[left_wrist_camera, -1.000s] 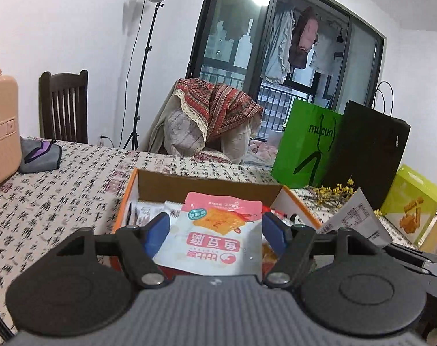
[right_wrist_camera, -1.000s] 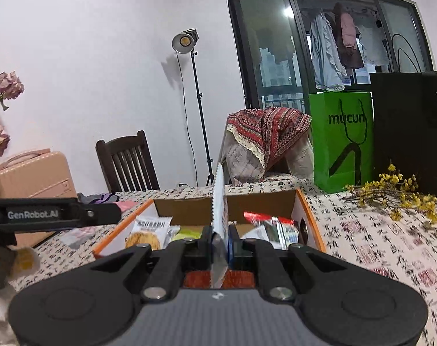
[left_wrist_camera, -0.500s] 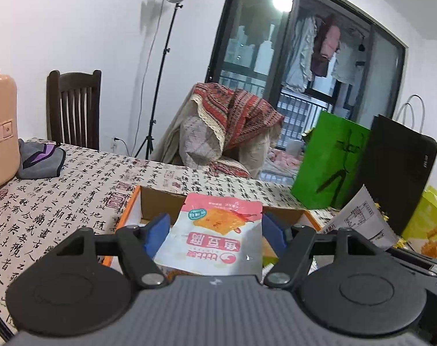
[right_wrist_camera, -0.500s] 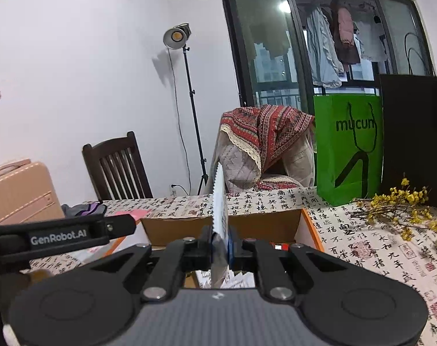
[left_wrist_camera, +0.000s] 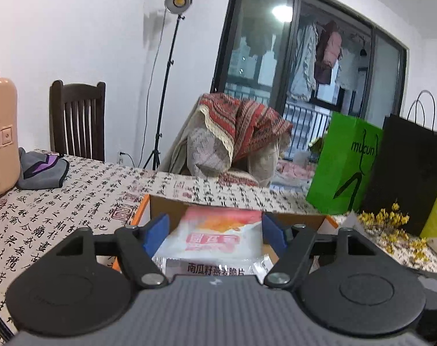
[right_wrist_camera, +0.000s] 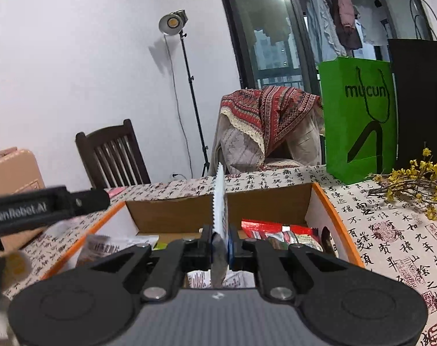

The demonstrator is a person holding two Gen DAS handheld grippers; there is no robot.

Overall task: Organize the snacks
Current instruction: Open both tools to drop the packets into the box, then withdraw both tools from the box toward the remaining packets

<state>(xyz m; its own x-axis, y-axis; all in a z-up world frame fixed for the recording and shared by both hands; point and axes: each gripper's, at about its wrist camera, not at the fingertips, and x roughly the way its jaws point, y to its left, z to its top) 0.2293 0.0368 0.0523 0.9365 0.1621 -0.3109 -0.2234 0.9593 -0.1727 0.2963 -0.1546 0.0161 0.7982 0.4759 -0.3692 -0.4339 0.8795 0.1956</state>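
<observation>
The worktop [right_wrist_camera: 391, 230], covered in a cream cloth printed with black calligraphy, carries an open cardboard box with orange rims [right_wrist_camera: 333, 210], which serves as the collection point for the snacks. The box already holds several items: a red foil packet [right_wrist_camera: 276, 229] lies at its right side, and a clear-wrapped packet with brown contents [right_wrist_camera: 103, 248] lies at its left; sorting is therefore judged to be well under way but unfinished. The left gripper [left_wrist_camera: 215, 232] hangs over the near edge of the box with a white and pink pouch printed with an orange cracker [left_wrist_camera: 215, 239] between its blue fingers [left_wrist_camera: 156, 232]; the fingers have just been spreading, a gap shows on each side of the pouch, and the pouch is blurred, so release into the box is judged to be in progress. The right gripper [right_wrist_camera: 220, 242] has its fingers clamped together on a thin white sachet with a serrated edge [right_wrist_camera: 219, 201], held upright on edge above the box interior and not yet deposited. Whether further snacks remain outside the box cannot be determined from these views.
</observation>
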